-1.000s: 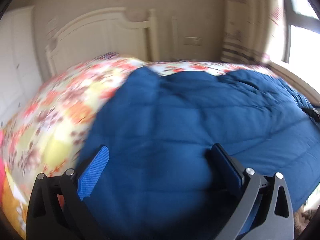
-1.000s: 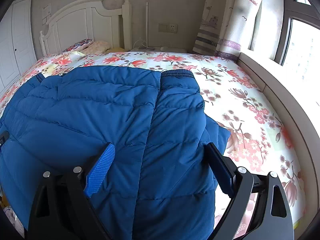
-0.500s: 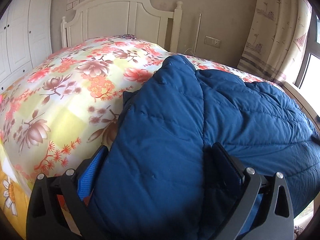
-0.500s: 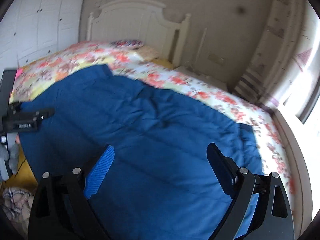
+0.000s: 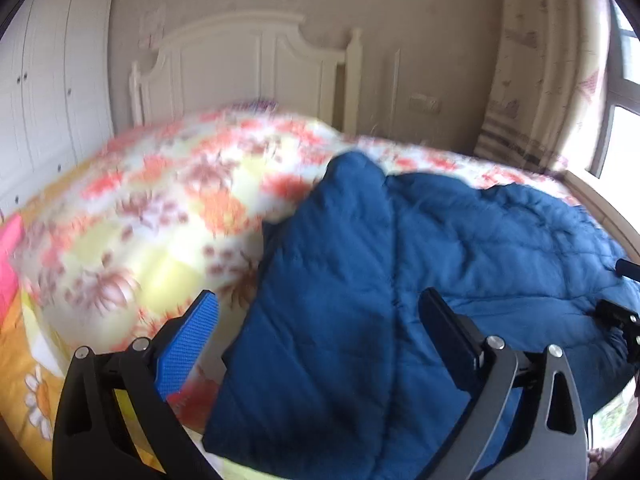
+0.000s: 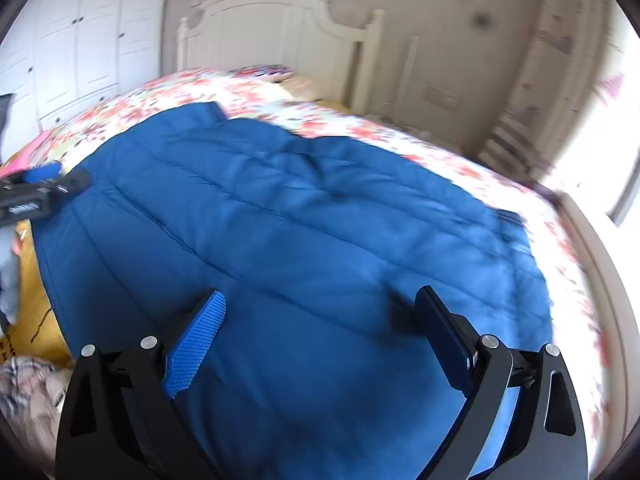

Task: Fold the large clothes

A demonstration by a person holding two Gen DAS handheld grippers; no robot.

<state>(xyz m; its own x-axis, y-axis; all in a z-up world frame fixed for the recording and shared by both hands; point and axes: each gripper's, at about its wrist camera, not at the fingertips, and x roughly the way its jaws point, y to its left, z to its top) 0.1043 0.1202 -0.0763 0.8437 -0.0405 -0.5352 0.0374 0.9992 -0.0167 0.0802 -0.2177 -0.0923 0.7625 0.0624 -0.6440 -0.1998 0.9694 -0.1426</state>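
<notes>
Blue padded jacket (image 6: 304, 240) lies flat on the floral bed (image 5: 152, 216), filling the centre and lower right of both views, and both the left gripper (image 5: 316, 340) and right gripper (image 6: 320, 332), jaws wide apart and holding nothing, should pinch one edge and fold slowly.

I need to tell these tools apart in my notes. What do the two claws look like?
Both look alike. The left claw and the right claw each have a black angular frame with triangular cut-outs and silver round screw heads. Each has two flat fingers: one shows a bright blue textured pad, while the other looks dark, edged in blue. No cables or sleeves are visible.
</notes>
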